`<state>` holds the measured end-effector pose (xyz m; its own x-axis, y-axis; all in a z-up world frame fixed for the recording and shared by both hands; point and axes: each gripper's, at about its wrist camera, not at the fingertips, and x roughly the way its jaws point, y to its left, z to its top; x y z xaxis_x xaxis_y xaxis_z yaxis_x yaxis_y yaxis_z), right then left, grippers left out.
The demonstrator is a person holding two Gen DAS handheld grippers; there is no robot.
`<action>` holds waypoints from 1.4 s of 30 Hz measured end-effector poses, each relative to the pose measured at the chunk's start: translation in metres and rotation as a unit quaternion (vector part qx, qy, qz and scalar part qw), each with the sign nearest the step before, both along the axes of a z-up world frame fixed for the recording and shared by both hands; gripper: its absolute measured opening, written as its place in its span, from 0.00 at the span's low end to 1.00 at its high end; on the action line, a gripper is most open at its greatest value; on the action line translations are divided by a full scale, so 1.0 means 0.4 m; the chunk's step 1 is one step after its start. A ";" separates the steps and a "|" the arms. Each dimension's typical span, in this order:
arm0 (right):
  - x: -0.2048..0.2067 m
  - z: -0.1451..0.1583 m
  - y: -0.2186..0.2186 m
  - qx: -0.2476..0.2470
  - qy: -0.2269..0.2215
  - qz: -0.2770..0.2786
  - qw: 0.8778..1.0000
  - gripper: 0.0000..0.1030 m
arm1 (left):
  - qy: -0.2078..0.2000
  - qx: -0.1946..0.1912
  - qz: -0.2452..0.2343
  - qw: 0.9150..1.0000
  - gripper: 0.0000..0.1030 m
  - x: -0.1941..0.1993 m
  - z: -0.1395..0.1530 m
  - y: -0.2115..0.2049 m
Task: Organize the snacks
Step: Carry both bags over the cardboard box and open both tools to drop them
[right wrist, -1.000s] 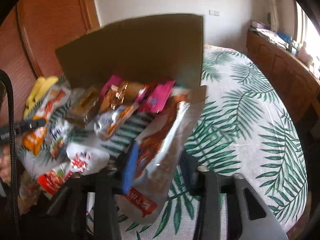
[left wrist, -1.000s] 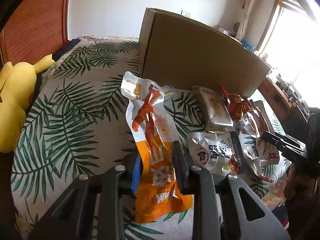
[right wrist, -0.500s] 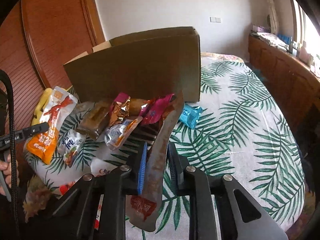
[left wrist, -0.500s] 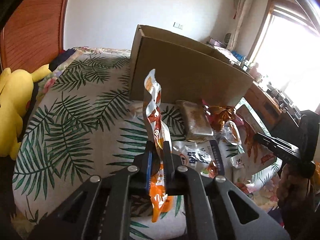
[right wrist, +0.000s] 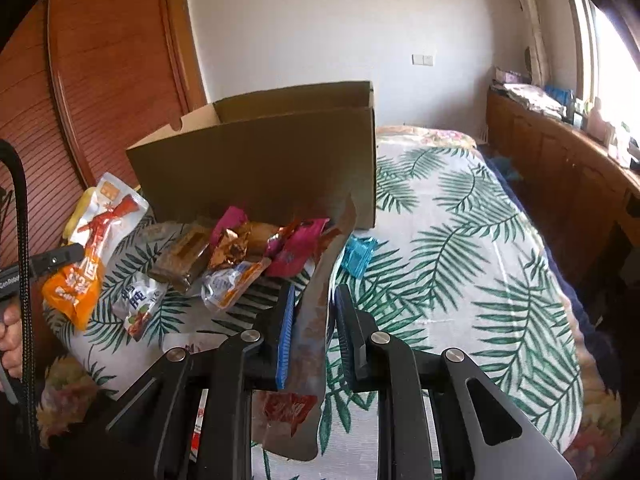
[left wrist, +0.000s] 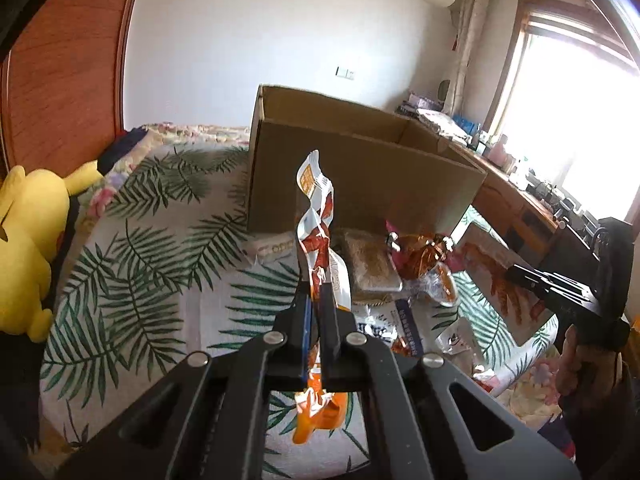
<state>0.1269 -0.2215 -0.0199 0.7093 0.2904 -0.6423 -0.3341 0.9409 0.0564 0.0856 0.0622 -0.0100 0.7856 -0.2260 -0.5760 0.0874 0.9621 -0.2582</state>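
My left gripper [left wrist: 316, 292] is shut on an orange-and-white snack pouch [left wrist: 316, 208], which stands edge-on above the leaf-print bed. From the right wrist view the same pouch [right wrist: 100, 232] hangs from the left gripper [right wrist: 56, 260] at the far left. My right gripper [right wrist: 314, 296] is shut on a flat silvery-brown pouch [right wrist: 310, 340] that is lifted off the bed; it also shows as the pouch [left wrist: 500, 280] at the right gripper [left wrist: 532, 280]. An open cardboard box [left wrist: 360, 176] [right wrist: 260, 160] stands behind a pile of loose snacks [right wrist: 224, 248].
A yellow plush toy [left wrist: 28, 248] lies at the bed's left edge. A small blue wrapped snack [right wrist: 358, 256] sits by the box's right corner. A wooden cabinet [right wrist: 560, 168] runs under the window on the right. The bedspread [right wrist: 460, 260] stretches right of the box.
Both grippers closed on their pouches and rose. The orange pouch and the silvery pouch left the bed and now stand edge-on between the fingers. The box's open top has come into view.
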 end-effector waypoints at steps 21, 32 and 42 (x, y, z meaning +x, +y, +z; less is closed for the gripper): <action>-0.027 0.088 0.022 -0.048 -0.039 0.026 0.998 0.08 | -0.037 0.010 -0.020 0.999 0.00 -0.002 0.080 -0.044; -0.052 0.196 0.027 -0.058 -0.085 0.040 0.994 0.08 | -0.063 0.017 -0.033 0.997 0.00 0.026 0.152 -0.068; -0.002 0.303 0.060 -0.060 -0.130 0.044 0.989 0.08 | -0.085 0.034 -0.036 0.995 0.00 0.116 0.243 -0.078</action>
